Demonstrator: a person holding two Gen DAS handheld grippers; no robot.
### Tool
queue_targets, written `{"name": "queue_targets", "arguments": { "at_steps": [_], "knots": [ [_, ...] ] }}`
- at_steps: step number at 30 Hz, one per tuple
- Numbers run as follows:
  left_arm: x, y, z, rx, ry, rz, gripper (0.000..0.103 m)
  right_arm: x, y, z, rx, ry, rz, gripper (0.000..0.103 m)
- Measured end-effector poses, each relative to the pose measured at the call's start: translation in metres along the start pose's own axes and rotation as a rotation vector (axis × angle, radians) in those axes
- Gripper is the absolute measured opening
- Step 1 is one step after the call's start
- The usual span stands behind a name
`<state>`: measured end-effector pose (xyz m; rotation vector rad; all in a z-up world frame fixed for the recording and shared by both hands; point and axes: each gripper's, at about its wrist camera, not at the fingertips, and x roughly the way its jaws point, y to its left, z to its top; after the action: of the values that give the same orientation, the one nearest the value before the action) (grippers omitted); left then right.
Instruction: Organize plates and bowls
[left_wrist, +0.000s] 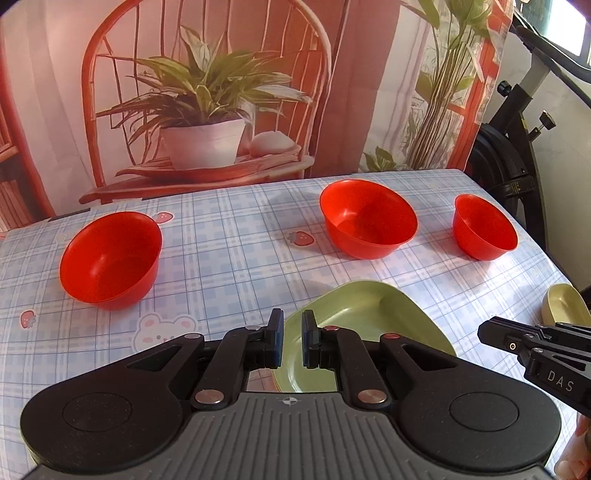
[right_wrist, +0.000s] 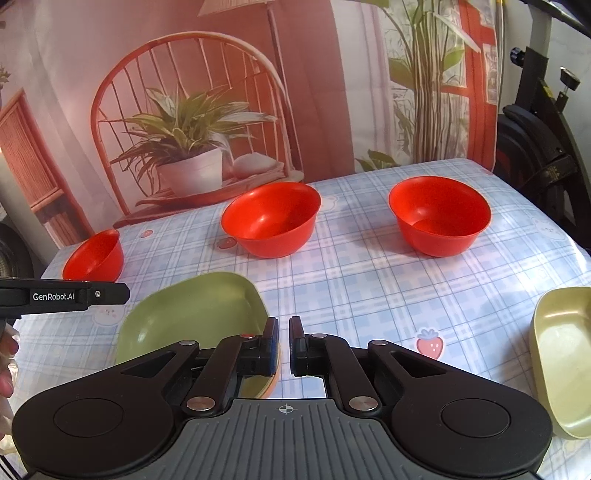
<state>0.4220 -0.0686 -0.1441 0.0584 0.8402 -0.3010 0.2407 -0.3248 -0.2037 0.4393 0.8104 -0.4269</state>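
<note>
Fingers of left gripper (left_wrist: 291, 339) and right gripper (right_wrist: 283, 347) nearly closed, holding nothing, above the green plate (left_wrist: 354, 317) near the counter's front edge; no dish grasped yet; next, likely open onto a rim.

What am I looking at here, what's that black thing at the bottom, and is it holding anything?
Each picture comes from a camera on a hand-held gripper, looking along its jaws. The left gripper fills one view, the right gripper the other; a person carries both. Both are shut and hold nothing. On the checked tablecloth sit three red bowls: left, middle, right. Nearer lie a green plate and a yellowish plate.
</note>
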Motion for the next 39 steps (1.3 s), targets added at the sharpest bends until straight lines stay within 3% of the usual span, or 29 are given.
{"name": "queue_targets", "arguments": {
  "at_steps": [9, 17, 22, 28, 32, 36, 39],
  "knots": [
    [-0.021, -0.076, 0.004, 0.043, -0.076, -0.102, 0.011, -0.066, -0.049, 0.005, 0.026, -0.155, -0.073, 0.012],
    [0.007, -0.167, 0.008, 0.133, -0.059, -0.257, 0.011, -0.099, -0.141, -0.005, 0.156, -0.219, -0.234, 0.013],
    [0.035, -0.221, 0.002, 0.21, -0.017, -0.325, 0.011, -0.109, -0.193, -0.022, 0.224, -0.242, -0.359, 0.014],
    [0.07, -0.264, -0.013, 0.236, 0.079, -0.402, 0.011, -0.109, -0.235, -0.047, 0.285, -0.194, -0.439, 0.014],
    [0.087, -0.282, -0.025, 0.24, 0.098, -0.402, 0.013, -0.11, -0.247, -0.054, 0.278, -0.184, -0.471, 0.014],
    [0.102, -0.287, -0.037, 0.227, 0.098, -0.391, 0.033, -0.106, -0.255, -0.059, 0.303, -0.177, -0.463, 0.015],
    [0.108, -0.289, -0.041, 0.247, 0.108, -0.375, 0.033, -0.099, -0.259, -0.062, 0.325, -0.171, -0.457, 0.015]
  ]
}}
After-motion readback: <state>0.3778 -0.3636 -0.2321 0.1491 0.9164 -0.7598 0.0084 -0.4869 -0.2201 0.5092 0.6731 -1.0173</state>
